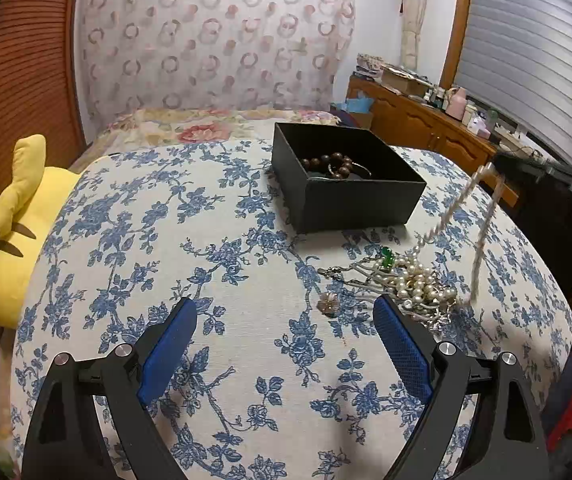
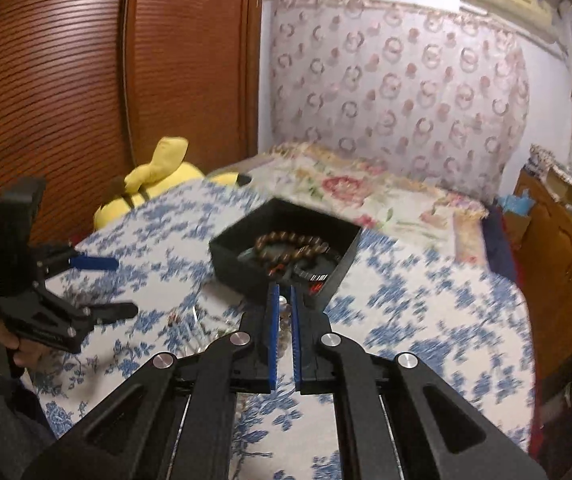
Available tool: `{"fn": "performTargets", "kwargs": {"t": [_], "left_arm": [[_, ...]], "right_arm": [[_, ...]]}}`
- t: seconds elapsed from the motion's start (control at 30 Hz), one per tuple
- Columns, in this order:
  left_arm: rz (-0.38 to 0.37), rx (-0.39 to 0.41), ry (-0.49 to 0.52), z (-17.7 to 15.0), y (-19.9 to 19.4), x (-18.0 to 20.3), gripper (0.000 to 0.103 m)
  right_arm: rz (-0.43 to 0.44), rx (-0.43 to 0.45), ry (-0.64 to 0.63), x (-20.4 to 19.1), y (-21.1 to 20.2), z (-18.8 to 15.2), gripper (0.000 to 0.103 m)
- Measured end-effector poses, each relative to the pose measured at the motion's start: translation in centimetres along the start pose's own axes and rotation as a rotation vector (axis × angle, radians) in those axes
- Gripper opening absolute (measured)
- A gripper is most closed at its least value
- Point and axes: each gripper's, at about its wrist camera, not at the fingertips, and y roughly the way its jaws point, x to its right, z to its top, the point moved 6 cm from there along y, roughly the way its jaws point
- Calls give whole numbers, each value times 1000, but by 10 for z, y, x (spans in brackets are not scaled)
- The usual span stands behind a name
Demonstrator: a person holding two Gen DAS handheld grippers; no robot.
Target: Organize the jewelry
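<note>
Covering table (image 1: pixel 214 216) – blue-floral cloth | bed (image 2: pixel 366 188) behind – wardrobe (image 2: pixel 86 80)

Woven cloth cover (image 1: pixel 214 240), matt, blue floral print. Matt black box (image 1: pixel 350 200), looks like card. Glossy brown wooden beads (image 1: pixel 326 160) inside. Pearly bead strands (image 1: pixel 418 280), shiny, with silvery metal chains. Gripper pads (image 1: pixel 402 348) blue, rough textured. Plush yellow toy (image 1: pixel 18 216).

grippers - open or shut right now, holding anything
Left hand-held gripper: open, empty.
Right hand-held gripper: shut on pearl necklace.
</note>
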Motion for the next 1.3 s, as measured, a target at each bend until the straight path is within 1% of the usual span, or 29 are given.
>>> {"fn": "performTargets", "kwargs": {"t": [0.27,0.3,0.33,0.5,0.57,0.67,0.87,0.93,0.97,1.0,1.17,1.3], "left_arm": [[-7,3,11,2,-2,8,86],[-8,2,12,2,-1,8,86],[-8,1,12,2,0,9,86],[-14,-7,13,1,3,11,86],[-15,-10,15,1,4,12,86],[-17,-12,20,0,5,14,86],[-22,-13,21,-1,5,15,86],[-22,-13,20,-2,6,15,86],[-23,-14,18,-2,6,15,86],[-24,-16,18,-3,7,15,86],[-26,-21,22,-4,8,16,86],[-28,-21,22,-4,9,17,86]], "right_arm": [[-81,106,-13,20,-41,30,6],[-91,120,-12,23,-47,33,5],[-102,132,-13,26,-51,36,0],[-127,162,-15,34,-65,44,0],[-115,142,-13,36,-61,40,0],[-110,88,-8,38,-45,24,0],[-91,-81,31,35,-2,-36,1],[-85,-128,51,33,9,-56,13],[-72,-148,64,32,13,-65,23],[-63,-162,70,29,17,-72,29],[-29,-243,92,18,30,-101,30],[4,-266,130,15,39,-107,30]]}}
